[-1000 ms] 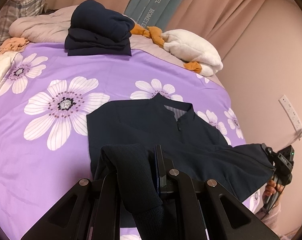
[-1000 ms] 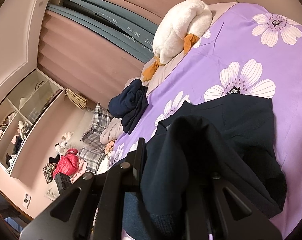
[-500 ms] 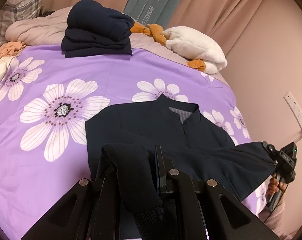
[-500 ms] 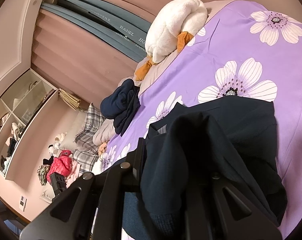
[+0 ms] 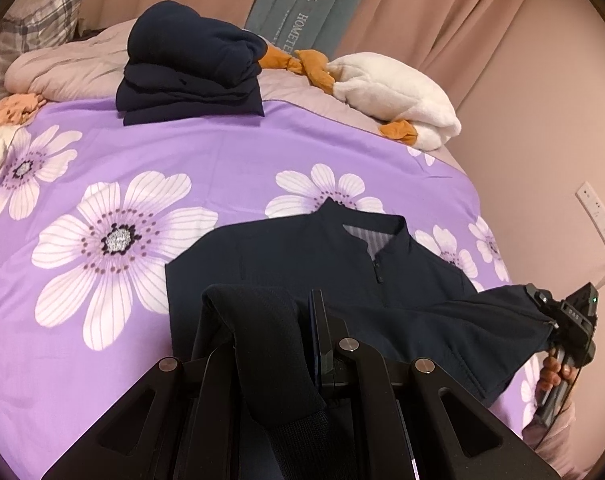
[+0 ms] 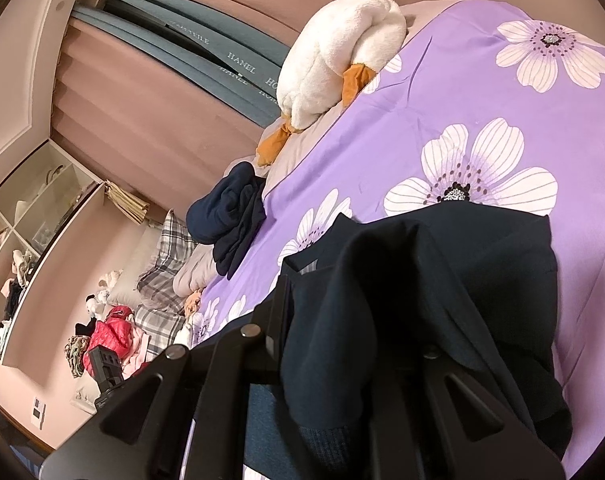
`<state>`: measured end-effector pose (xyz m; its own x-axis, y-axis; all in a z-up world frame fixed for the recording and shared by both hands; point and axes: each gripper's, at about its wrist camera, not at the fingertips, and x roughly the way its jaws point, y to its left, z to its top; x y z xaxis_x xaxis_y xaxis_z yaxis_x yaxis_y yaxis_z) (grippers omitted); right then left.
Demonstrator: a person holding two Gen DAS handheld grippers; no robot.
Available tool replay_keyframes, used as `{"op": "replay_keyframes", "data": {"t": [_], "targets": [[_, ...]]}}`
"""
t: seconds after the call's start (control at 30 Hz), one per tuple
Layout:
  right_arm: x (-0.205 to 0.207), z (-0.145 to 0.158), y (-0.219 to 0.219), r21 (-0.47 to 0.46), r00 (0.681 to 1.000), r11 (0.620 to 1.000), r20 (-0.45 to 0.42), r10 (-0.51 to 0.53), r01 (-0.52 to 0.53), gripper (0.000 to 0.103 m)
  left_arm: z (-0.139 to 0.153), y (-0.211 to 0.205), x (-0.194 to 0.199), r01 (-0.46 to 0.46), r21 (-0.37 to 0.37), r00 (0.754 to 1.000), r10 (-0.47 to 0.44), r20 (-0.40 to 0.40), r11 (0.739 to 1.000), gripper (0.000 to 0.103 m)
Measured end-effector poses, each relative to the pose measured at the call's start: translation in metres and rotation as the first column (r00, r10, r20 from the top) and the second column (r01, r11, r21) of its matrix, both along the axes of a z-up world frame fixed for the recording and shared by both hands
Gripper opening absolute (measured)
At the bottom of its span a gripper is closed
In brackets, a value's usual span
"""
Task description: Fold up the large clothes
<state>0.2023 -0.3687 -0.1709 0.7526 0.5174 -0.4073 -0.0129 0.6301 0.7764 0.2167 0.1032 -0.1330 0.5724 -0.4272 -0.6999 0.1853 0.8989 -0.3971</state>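
Note:
A dark navy zip-collar top (image 5: 302,264) lies front-up on the purple flowered bedspread (image 5: 182,176). My left gripper (image 5: 274,320) is at the bottom of the left wrist view, shut on a ribbed edge of the top that folds up over its fingers. At the right edge of that view, my right gripper (image 5: 542,304) is shut on the top's far corner and holds it stretched off the bed, a hand (image 5: 554,372) on its handle. In the right wrist view, navy fabric (image 6: 422,280) drapes over my right gripper (image 6: 354,300) and hides its tips.
A stack of folded navy clothes (image 5: 190,76) sits at the far side of the bed. A white plush goose (image 5: 398,96) lies beside it. Plaid pillows (image 5: 30,36), curtains and a wall socket (image 5: 598,220) ring the bed. Shelves (image 6: 22,240) stand by the wall.
Both grippers have shifted a little, still gripping the top. The collar sits slightly further right in the left wrist view, and the held corner is stretched further right.

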Motion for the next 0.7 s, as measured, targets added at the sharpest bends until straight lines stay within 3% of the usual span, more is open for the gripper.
{"op": "replay_keyframes", "data": {"t": [0.7], "targets": [[0.048, -0.026, -0.001, -0.018, 0.998, 1.0, -0.062, -0.019, 0.018, 0.012, -0.023, -0.008, 0.042, -0.018, 0.047, 1.0, 0.019, -0.021, 0.999, 0.006]]}}
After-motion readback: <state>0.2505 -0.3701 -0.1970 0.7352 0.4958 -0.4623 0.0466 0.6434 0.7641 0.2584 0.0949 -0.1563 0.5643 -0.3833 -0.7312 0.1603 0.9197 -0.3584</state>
